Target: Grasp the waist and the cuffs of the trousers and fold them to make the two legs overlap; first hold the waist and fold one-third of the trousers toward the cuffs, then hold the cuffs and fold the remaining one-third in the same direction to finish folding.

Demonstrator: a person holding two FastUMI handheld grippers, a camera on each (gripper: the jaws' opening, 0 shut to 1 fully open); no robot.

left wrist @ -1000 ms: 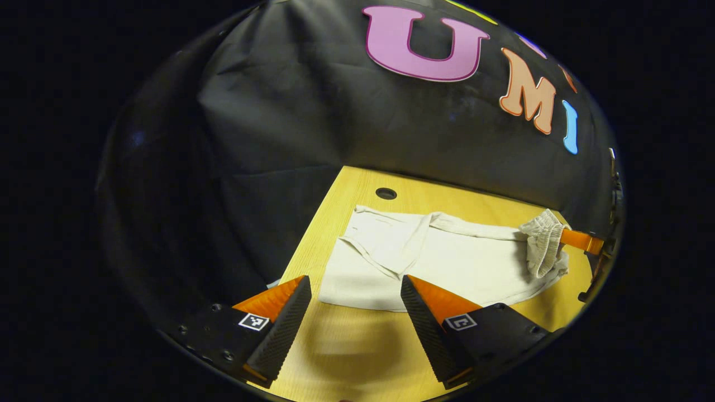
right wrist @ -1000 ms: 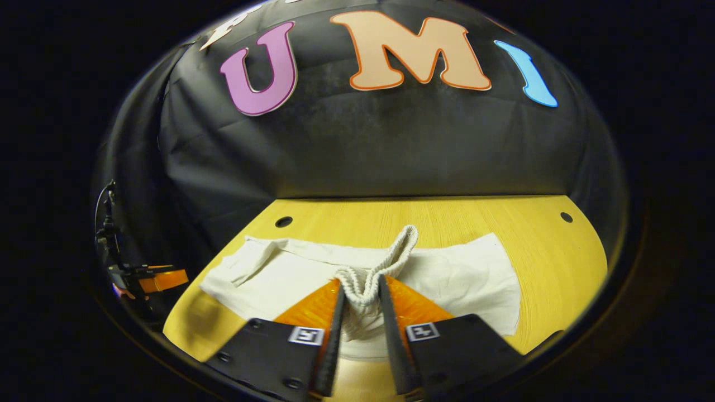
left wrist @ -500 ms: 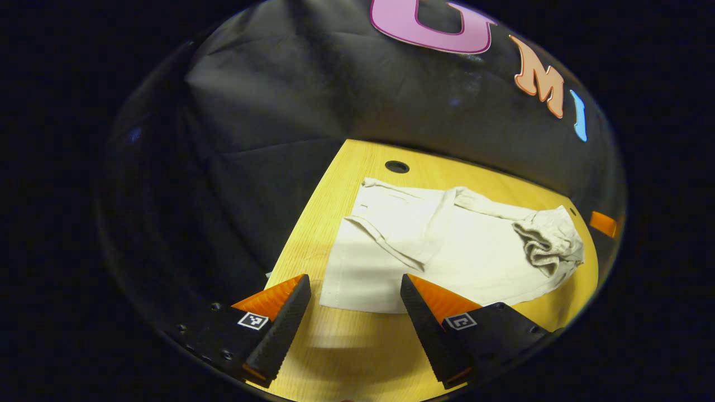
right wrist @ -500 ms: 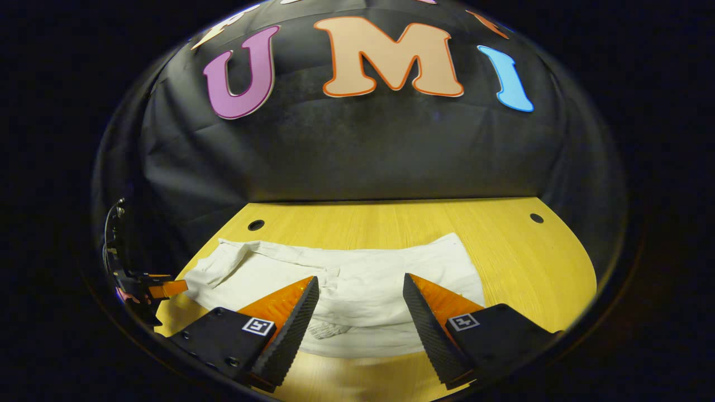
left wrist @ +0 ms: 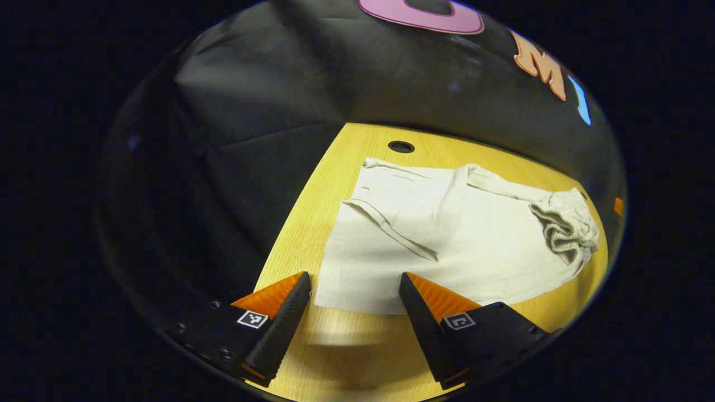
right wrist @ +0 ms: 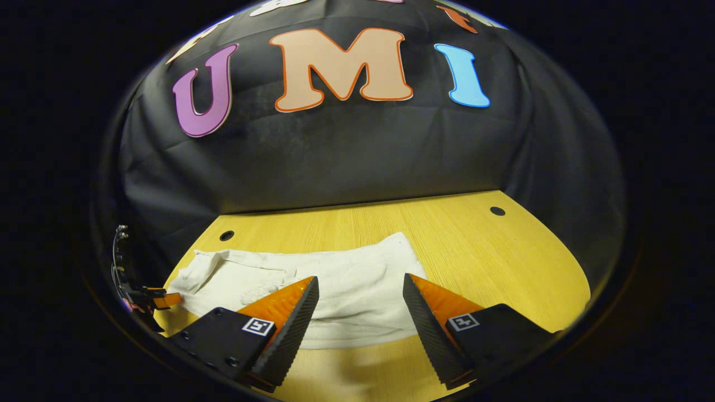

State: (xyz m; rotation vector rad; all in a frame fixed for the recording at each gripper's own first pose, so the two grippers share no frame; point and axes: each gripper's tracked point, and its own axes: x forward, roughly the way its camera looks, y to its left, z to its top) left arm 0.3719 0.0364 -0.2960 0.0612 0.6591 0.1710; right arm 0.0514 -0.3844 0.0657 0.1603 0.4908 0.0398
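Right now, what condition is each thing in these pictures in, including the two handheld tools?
trousers: lying on the table, partly folded, held by neither tool.
waistband: bunched in a heap on top of the trousers.
left tool: open, poised just short of the trousers' near edge.
right tool: open, above the trousers, gripping nothing.
table: bearing the trousers.

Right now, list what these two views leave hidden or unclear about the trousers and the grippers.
- Trousers: in the right gripper view, the near edge is partly hidden behind the right gripper fingers.
- Waistband: in the left gripper view it lies bunched, so its layers cannot be told apart.
- Left gripper: in the right gripper view it is small and cut off at the edge.
- Cuffs: which end holds them is unclear, folds cover it.
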